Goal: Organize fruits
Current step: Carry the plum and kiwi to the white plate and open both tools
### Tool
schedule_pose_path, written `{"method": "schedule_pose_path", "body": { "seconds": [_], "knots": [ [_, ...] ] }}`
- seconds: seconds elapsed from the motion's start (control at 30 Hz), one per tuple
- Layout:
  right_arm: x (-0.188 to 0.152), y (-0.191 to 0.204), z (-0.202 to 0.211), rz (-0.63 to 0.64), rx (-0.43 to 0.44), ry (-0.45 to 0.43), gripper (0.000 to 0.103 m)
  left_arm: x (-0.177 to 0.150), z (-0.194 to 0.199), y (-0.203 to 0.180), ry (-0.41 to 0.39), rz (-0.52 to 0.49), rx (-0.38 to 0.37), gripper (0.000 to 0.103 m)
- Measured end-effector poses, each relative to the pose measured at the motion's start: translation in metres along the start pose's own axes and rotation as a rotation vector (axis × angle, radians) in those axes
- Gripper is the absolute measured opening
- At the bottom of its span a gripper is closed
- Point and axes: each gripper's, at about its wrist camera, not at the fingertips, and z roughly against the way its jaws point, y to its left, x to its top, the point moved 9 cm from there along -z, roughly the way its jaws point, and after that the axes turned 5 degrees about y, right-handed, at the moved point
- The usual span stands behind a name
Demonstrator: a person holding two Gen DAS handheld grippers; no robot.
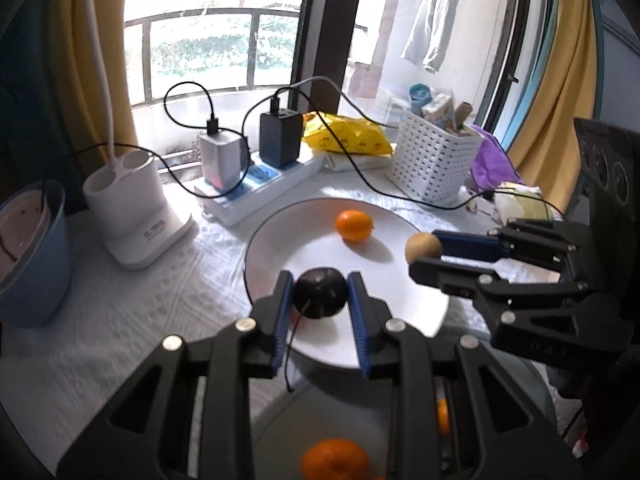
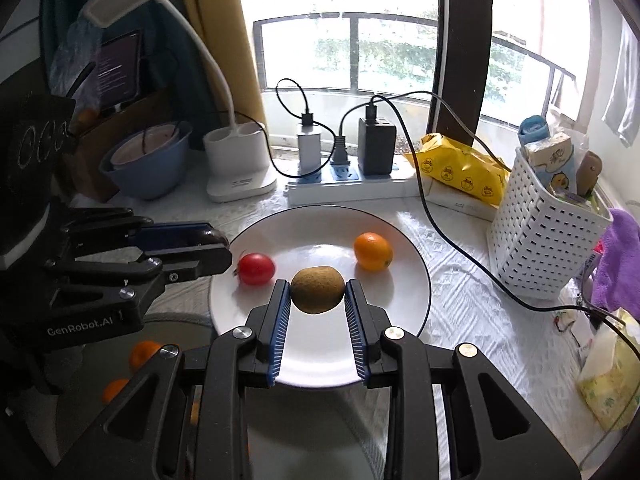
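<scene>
In the left wrist view my left gripper (image 1: 320,280) is shut on a dark plum (image 1: 320,294), held over the near edge of a white plate (image 1: 400,292). An orange (image 1: 354,225) lies on the far side of that plate. My right gripper (image 2: 317,284) is shut on a brown kiwi (image 2: 317,289) above the plate (image 2: 320,232). From the right wrist view a red tomato (image 2: 256,268) and the orange (image 2: 373,257) rest on the plate. The left gripper (image 2: 220,248) reaches in from the left, its plum mostly hidden. The right gripper (image 1: 424,256) and its kiwi (image 1: 423,246) show at the plate's right rim.
A grey dish (image 2: 168,360) with more oranges (image 1: 334,460) sits nearest me. Behind the plate stand a power strip (image 2: 348,188) with chargers, a lamp base (image 2: 236,160), a blue bowl (image 2: 148,168), a yellow bag (image 2: 460,168) and a white basket (image 2: 544,240). A black cable (image 2: 452,240) crosses the cloth.
</scene>
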Motion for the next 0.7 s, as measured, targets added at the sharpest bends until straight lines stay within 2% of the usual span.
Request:
{"method": "schedule_pose_path", "body": {
  "seconds": [0.37,0.57,0.7],
  "knots": [
    [0.011,-0.023,-0.031,-0.034,-0.013,0.018,0.03,0.026,-0.035,0.007,0.01,-0.042,-0.002,0.028],
    [0.011,-0.033,-0.049,-0.049,-0.032,0.032,0.03,0.028,-0.052,0.011,0.028,-0.034,0.008,0.028],
    [0.008,-0.037,-0.057,-0.056,-0.039,0.047,0.03,0.024,-0.066,0.015,0.07,-0.016,0.014,0.028]
  ]
}}
